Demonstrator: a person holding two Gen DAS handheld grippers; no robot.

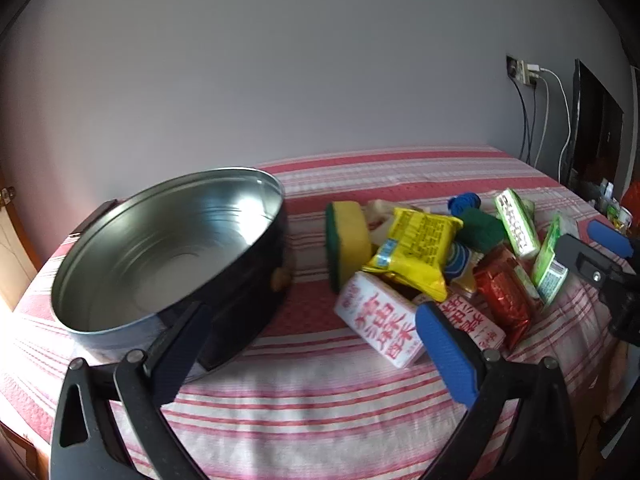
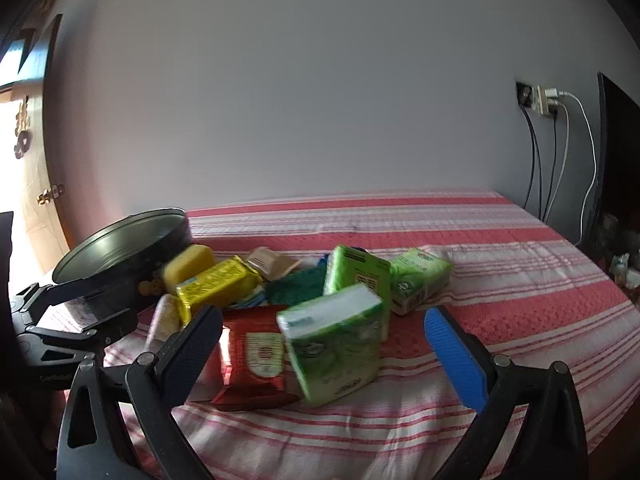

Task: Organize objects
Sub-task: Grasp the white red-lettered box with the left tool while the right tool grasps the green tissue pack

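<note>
Three green packs (image 2: 334, 344), one tin (image 1: 168, 248)

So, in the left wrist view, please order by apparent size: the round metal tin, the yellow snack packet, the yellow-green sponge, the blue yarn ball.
1. Round metal tin
2. Yellow snack packet and yellow-green sponge: look alike, unranked
3. Blue yarn ball, partly hidden, farther away

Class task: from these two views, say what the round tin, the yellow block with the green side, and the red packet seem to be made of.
Round tin: looks like thin metal, its inside shiny with ridged rings. Yellow block: probably foam sponge, matte, with a green scouring layer on one side. Red packet: likely foil or plastic film, glossy and crinkled with bright glare.
</note>
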